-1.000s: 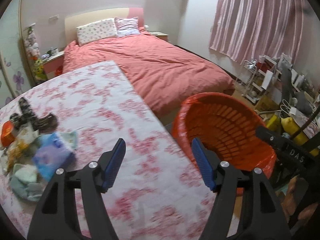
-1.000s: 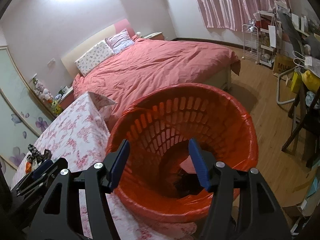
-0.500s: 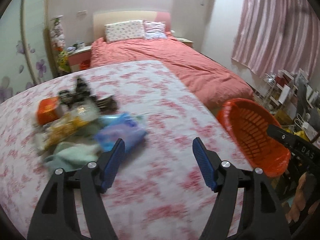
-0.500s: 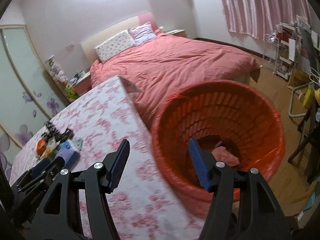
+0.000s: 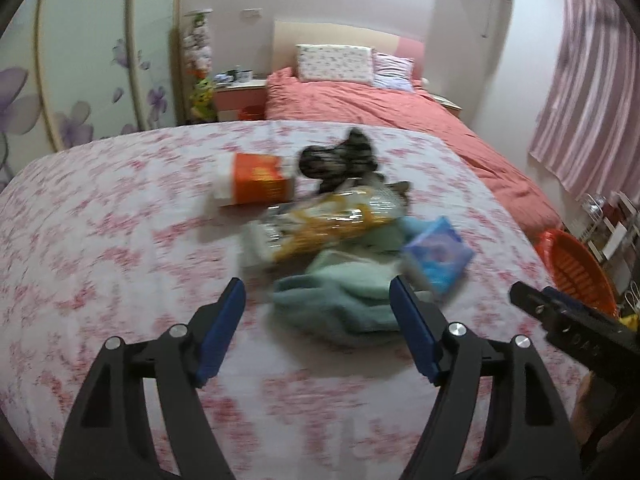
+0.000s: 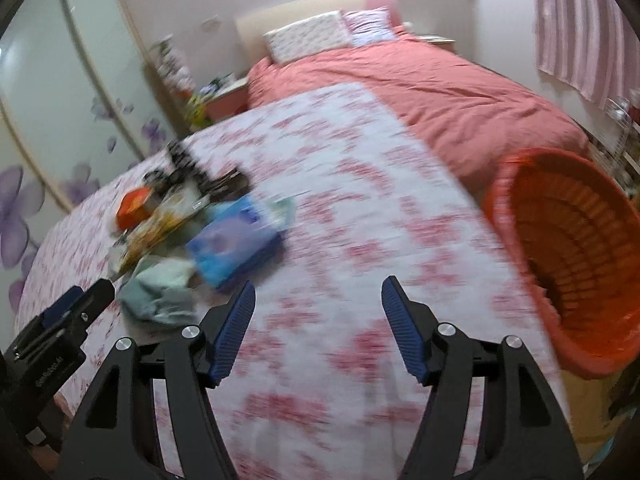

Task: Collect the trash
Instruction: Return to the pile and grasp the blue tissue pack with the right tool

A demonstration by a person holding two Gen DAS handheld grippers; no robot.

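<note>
A pile of trash lies on the pink-flowered tablecloth (image 5: 100,220): an orange box (image 5: 260,178), a yellow snack bag (image 5: 332,222), a blue packet (image 5: 438,256), a pale green cloth (image 5: 344,292) and a dark striped item (image 5: 336,156). My left gripper (image 5: 316,320) is open and empty, just short of the green cloth. My right gripper (image 6: 318,320) is open and empty over the bare cloth, right of the blue packet (image 6: 232,244). The orange basket (image 6: 572,248) stands off the table's right edge; it also shows in the left wrist view (image 5: 576,264).
A bed with a coral cover (image 5: 380,120) lies behind the table. A wardrobe with flower decals (image 5: 80,60) is at the left, pink curtains (image 5: 592,92) at the right. A cluttered rack (image 5: 612,220) stands beyond the basket.
Both grippers have swung left, away from the basket and toward the trash pile. The pile now sits in front of the left gripper. Both stay open and empty.
</note>
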